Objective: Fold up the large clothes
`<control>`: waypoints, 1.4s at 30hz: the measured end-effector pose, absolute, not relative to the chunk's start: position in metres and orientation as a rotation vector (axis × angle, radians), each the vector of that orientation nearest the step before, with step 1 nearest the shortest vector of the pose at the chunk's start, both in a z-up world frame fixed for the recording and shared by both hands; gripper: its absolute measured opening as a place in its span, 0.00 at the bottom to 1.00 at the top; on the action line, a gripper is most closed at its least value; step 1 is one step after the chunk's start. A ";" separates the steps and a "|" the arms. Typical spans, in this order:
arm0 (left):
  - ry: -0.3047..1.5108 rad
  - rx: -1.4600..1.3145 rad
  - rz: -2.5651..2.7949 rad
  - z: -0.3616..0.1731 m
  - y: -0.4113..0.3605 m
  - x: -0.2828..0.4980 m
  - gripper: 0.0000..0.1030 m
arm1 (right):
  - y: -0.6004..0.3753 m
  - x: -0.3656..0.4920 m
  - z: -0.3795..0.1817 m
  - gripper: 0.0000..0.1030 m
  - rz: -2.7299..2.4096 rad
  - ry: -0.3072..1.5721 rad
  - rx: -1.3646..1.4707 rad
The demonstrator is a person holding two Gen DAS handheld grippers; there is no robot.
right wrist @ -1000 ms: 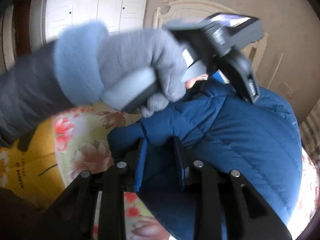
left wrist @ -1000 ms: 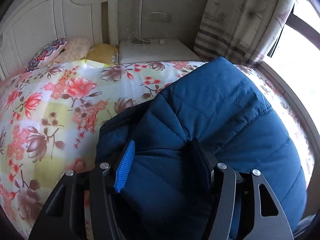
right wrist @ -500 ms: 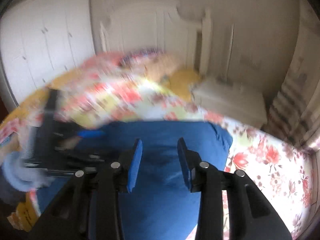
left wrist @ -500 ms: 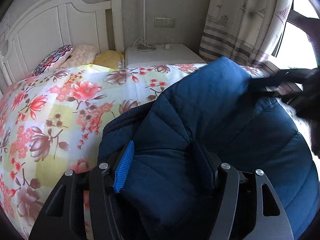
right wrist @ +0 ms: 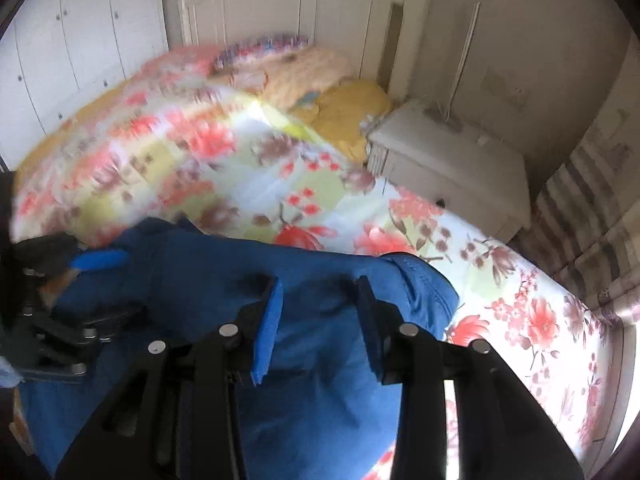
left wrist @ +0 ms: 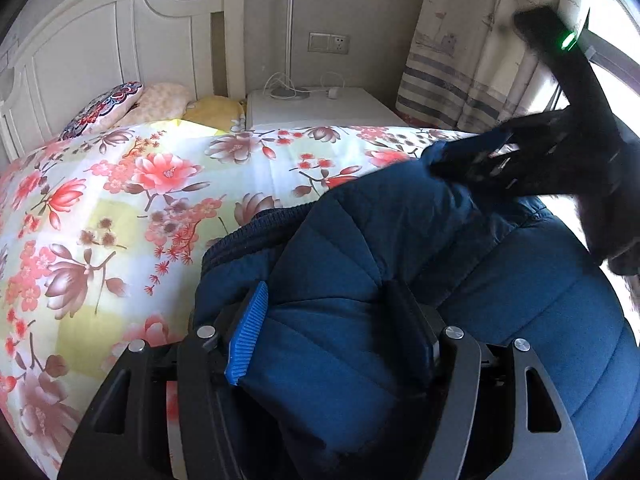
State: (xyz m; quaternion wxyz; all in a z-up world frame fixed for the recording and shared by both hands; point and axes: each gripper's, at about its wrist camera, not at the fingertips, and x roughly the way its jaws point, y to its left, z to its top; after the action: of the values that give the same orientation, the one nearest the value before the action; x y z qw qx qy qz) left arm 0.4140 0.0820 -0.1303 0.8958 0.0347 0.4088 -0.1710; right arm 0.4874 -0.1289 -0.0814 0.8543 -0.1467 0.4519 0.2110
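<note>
Right tongs (right wrist: 316,320) swung across, widening over puffy quilted jacket (left wrist: 400,264), floral bedspread (left wrist: 120,208)

jacket (left wrist: 400,264) on bed (left wrist: 120,208), nightstand (left wrist: 316,110) beside bed (lamp (left wrist: 289,40) on it), pillows (left wrist: 160,98) at headboard (left wrist: 100,40)

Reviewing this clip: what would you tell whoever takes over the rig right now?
Left gripper: fingers around a thick fold of the blue puffer jacket. Its jaws have just been opening, with fabric filling the gap.
Right gripper: over the jacket's far edge. Its jaws have just been opening, with nothing clearly pinched.
Jacket: bunched on the floral bedcover, doubled over at the near end.
Left to do: flatten it and finish the folds.
</note>
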 end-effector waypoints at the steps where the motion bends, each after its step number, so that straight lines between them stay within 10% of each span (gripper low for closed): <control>1: 0.849 0.067 -0.356 -0.131 0.083 0.415 0.65 | -0.126 0.491 -0.089 0.38 0.445 0.968 -0.325; 29: 0.855 0.052 -0.335 -0.136 0.086 0.418 0.72 | -0.061 0.500 -0.117 0.42 0.469 1.066 -0.426; 42: 0.709 0.305 -0.258 -0.070 0.078 0.292 0.87 | -0.121 0.344 -0.035 0.66 0.552 0.795 -0.330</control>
State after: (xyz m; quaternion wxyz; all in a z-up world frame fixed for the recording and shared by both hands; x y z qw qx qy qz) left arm 0.2923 0.0776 -0.0701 0.9184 0.1482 0.3447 -0.1254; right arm 0.3438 -0.1214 -0.0349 0.8721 -0.1579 0.3805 0.2641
